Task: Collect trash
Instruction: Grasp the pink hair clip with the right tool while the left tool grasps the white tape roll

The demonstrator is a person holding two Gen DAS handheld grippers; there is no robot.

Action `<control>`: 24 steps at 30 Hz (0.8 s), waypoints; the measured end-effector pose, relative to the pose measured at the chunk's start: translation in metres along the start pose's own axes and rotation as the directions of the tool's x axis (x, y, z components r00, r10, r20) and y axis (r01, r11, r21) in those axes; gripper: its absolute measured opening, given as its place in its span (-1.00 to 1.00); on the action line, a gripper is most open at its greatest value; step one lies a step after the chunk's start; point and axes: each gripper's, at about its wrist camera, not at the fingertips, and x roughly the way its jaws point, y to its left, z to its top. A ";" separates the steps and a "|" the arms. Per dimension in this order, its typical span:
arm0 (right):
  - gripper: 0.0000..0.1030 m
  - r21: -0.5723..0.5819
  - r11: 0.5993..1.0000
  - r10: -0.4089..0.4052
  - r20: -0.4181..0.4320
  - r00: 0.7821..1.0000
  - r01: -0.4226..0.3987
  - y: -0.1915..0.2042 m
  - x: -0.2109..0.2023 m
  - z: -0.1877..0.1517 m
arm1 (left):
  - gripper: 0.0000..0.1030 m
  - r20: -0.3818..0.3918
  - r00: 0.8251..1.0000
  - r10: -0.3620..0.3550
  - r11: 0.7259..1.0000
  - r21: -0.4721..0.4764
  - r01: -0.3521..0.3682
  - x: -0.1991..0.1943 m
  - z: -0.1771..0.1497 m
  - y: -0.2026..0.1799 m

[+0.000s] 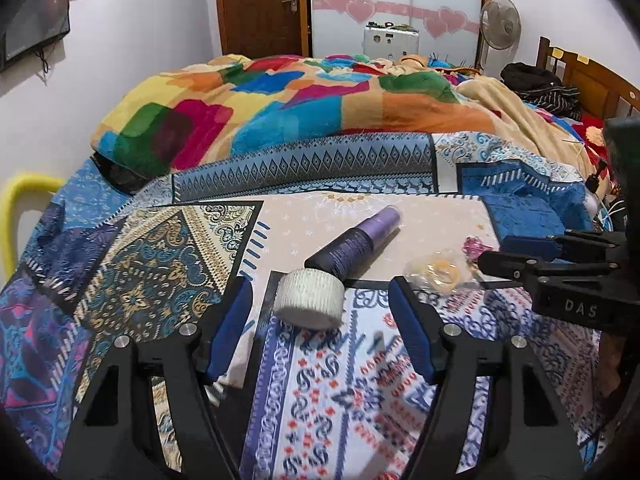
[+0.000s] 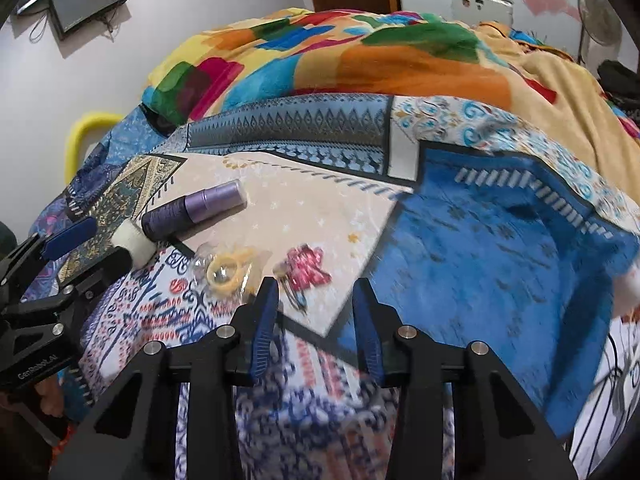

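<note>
On the patterned bedspread (image 1: 336, 380) lie a white tape roll (image 1: 310, 298), a purple bottle (image 1: 356, 246) on its side, a clear plastic wrapper with a yellow ring (image 1: 438, 270) and a pink hair clip (image 1: 474, 246). My left gripper (image 1: 320, 312) is open, its blue pads on either side of the tape roll, which lies just ahead. My right gripper (image 2: 316, 300) is open and empty, just in front of the pink clip (image 2: 306, 268), with the wrapper (image 2: 226, 270) to its left. The tape roll (image 2: 134, 246) and bottle (image 2: 196, 212) lie further left.
A bright multicoloured blanket (image 1: 280, 108) is heaped across the bed behind. A wooden headboard (image 1: 592, 76) and dark clothes (image 1: 540, 84) are at the far right. A yellow bar (image 1: 16, 208) stands at the left edge. The left gripper (image 2: 86, 252) shows at the right wrist view's left.
</note>
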 end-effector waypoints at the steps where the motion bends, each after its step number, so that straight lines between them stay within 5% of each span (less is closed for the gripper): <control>1: -0.33 -0.016 1.000 -0.011 0.014 1.000 0.011 0.003 0.002 0.001 | 0.28 -0.005 1.000 0.000 1.000 -0.004 0.000 0.004 0.001 0.001; 6: -0.59 -0.110 0.990 -0.085 0.052 0.995 0.090 0.018 0.010 0.003 | 0.05 -0.026 0.999 -0.022 0.999 -0.028 0.022 0.017 0.002 0.005; 8: -0.66 -0.136 0.985 -0.100 0.056 0.993 0.107 0.020 0.012 0.004 | -0.24 -0.051 0.998 -0.041 0.999 -0.032 0.039 0.021 0.002 0.006; 24: -0.67 -0.083 0.993 -0.077 0.070 0.995 0.083 0.033 -0.053 -0.006 | -0.25 -0.031 0.996 -0.087 0.996 -0.021 0.087 -0.066 -0.003 -0.010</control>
